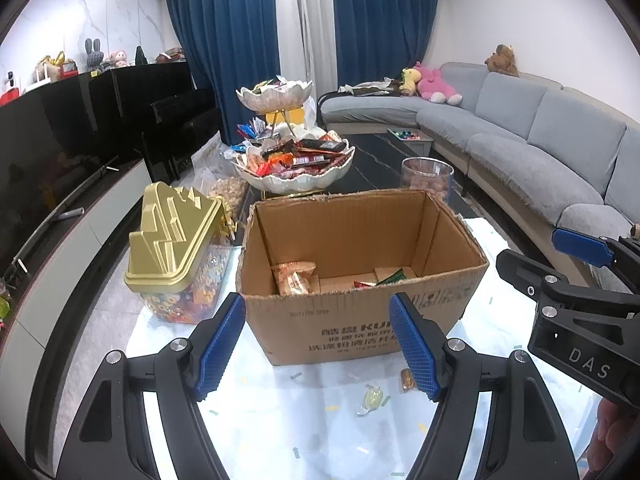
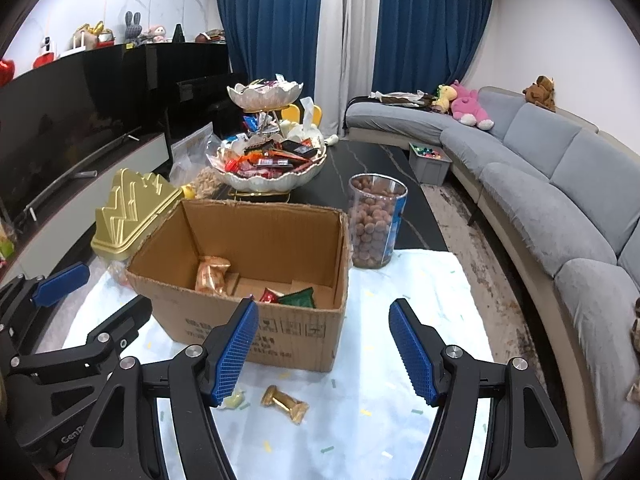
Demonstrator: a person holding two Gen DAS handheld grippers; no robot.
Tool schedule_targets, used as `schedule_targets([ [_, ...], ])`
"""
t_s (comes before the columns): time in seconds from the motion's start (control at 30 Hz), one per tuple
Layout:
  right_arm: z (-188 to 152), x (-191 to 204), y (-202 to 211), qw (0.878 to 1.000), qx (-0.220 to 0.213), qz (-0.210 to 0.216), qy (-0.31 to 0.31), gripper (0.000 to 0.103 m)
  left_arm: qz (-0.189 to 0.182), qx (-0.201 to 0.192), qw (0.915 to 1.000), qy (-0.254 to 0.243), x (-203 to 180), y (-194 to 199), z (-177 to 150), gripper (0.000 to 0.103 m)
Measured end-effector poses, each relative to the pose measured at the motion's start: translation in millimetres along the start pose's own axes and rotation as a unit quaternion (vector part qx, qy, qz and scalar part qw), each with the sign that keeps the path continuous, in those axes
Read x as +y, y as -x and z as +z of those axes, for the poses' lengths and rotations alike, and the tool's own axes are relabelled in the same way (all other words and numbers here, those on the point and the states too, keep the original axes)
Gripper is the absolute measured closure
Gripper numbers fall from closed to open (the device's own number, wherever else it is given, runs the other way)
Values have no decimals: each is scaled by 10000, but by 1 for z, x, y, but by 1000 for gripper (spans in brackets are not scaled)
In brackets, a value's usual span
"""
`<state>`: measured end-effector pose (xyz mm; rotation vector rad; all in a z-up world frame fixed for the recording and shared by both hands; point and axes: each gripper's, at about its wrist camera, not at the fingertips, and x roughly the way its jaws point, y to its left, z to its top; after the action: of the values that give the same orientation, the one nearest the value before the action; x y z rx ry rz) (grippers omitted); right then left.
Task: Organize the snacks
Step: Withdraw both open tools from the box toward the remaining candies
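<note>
An open cardboard box (image 1: 360,332) (image 2: 256,336) stands on a white cloth and holds an orange snack bag (image 1: 294,276) (image 2: 212,274) and red and green packets (image 2: 294,298). A gold-wrapped candy (image 2: 285,403) (image 1: 407,380) and a pale yellow candy (image 1: 370,398) (image 2: 234,399) lie on the cloth in front of the box. My left gripper (image 1: 318,346) is open and empty, just short of the box's front. My right gripper (image 2: 324,348) is open and empty above the gold candy.
A gold-lidded candy tub (image 1: 176,240) (image 2: 128,212) stands left of the box. A clear jar of brown balls (image 2: 376,220) (image 1: 428,176) stands behind on the right. A two-tier snack bowl (image 1: 296,160) (image 2: 268,164) sits further back. A grey sofa (image 2: 560,184) runs along the right.
</note>
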<state>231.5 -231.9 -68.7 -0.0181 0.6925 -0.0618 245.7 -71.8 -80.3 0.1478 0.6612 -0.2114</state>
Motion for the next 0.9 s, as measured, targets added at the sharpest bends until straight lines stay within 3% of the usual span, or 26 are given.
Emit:
schedule_targets([
  [0.9,-47,9,-20,9993,159,144,302,34,-223,261,9992,-189,-8,-16,-51,29],
])
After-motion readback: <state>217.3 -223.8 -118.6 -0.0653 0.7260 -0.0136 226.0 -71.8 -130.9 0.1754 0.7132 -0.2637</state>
